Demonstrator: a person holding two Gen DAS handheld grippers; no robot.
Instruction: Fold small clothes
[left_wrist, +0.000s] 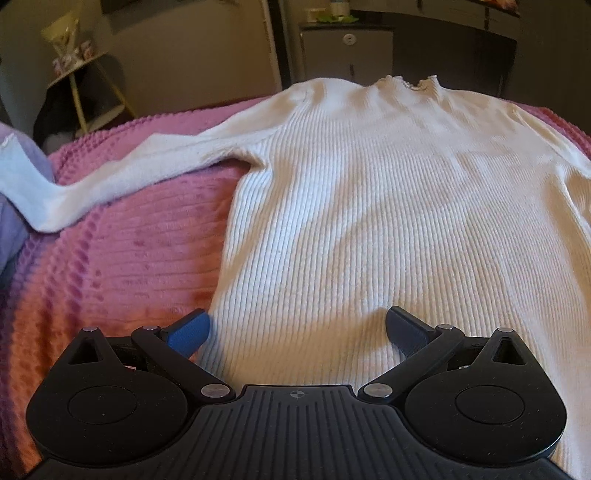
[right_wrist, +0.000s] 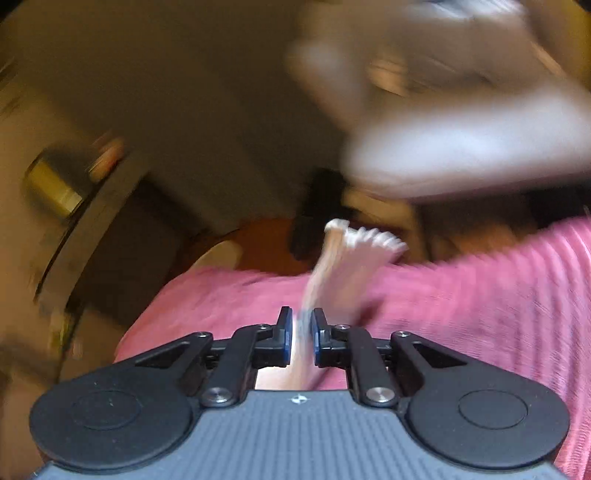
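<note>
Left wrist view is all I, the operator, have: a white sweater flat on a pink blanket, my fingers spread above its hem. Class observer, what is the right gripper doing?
Observer: The right gripper is nearly closed on a strip of white knit, likely the sweater's other sleeve.
Operator: Is that cuff lying on the blanket?
Observer: No. The cuff is lifted, sticking up beyond the fingers above the blanket.
Operator: Is that view sharp?
Observer: No, it is heavily motion-blurred, so the room behind is unreadable.
Operator: My left gripper?
Observer: The left gripper is open over the sweater, gripping nothing.
</note>
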